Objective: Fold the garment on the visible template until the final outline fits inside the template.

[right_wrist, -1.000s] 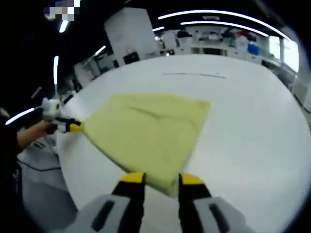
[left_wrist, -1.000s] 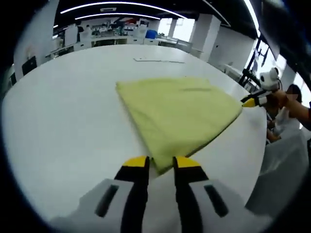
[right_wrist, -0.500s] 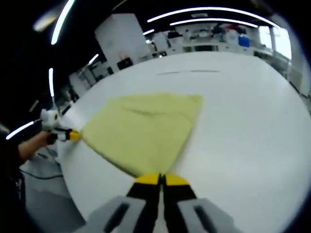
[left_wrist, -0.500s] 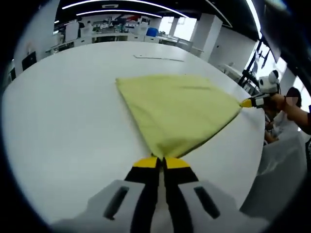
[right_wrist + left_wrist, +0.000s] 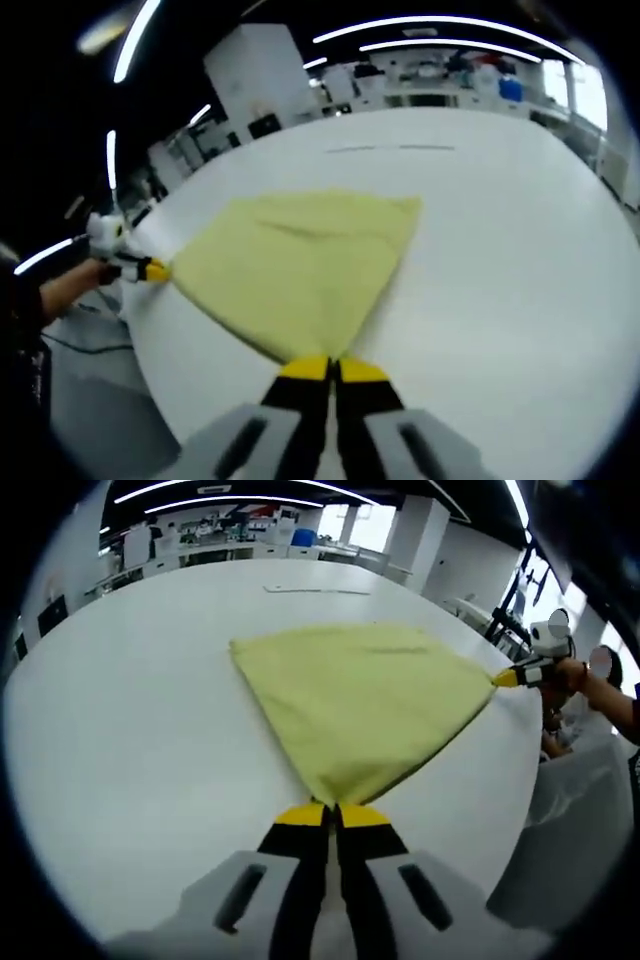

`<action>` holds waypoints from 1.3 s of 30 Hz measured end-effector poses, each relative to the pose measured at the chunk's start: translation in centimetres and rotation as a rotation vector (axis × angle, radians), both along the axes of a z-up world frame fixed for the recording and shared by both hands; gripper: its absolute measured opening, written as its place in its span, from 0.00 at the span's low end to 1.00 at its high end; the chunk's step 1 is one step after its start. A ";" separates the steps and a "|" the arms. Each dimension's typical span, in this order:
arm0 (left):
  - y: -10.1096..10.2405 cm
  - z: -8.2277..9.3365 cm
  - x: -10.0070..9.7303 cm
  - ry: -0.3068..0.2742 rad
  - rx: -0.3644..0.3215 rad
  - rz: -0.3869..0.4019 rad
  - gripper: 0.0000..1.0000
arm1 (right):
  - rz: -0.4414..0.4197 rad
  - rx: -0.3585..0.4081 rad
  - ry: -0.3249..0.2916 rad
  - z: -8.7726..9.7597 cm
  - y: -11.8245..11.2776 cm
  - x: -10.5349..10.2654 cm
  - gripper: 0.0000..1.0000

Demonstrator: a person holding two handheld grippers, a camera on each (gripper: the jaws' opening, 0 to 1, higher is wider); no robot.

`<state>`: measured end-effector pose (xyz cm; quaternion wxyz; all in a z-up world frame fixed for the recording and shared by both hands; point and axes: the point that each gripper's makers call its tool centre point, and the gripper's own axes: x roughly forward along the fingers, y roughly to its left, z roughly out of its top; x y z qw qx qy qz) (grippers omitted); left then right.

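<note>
Left gripper view: my left gripper (image 5: 333,813) is pinching 1 near corner of the yellow garment (image 5: 365,697) on the white table (image 5: 130,740). My right gripper (image 5: 333,367) is pinching another corner.

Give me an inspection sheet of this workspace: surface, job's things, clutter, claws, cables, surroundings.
Surface: white table, bare around the garment.
Job's things: yellow-green garment lying flat, folded, two near corners pinched. A faint thin outline on the table beyond it may be the template; too faint to tell.
Clutter: nothing seen.
Claws: left claw shut on one garment corner; right claw shut on another corner. Each claw also shows at the garment's edge in the other's view.
Cables: a dark line on the floor in the right gripper view, possibly a cable.
Surroundings: lab room with ceiling light strips, benches and shelving at the back, a person's hand on the right claw.
</note>
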<state>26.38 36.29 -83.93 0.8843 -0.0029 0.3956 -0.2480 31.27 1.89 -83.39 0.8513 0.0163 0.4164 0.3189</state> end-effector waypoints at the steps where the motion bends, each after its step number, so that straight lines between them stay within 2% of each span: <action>1: -0.1 0.0 -0.2 0.002 0.002 0.002 0.00 | 0.001 0.000 0.001 0.0 -0.1 -0.1 0.00; 17: -1.0 0.0 -1.9 0.025 0.016 -0.011 0.00 | 0.011 -0.017 0.006 0.4 -0.6 -1.8 0.00; 26: -0.9 -0.2 -2.5 0.031 0.025 -0.017 0.00 | 0.021 -0.034 0.007 0.5 -0.8 -2.6 0.00; 31: -1.0 -0.2 -2.5 0.030 0.030 -0.014 0.01 | 0.069 -0.074 -0.011 0.5 -0.8 -2.7 0.00; 34: -1.2 -0.1 -2.5 0.028 0.032 -0.014 0.02 | 0.056 -0.084 -0.015 0.4 -0.9 -2.6 0.00; 39: -1.1 -0.2 -2.6 0.025 0.039 -0.013 0.09 | 0.061 -0.090 -0.024 0.5 -0.5 -2.8 0.11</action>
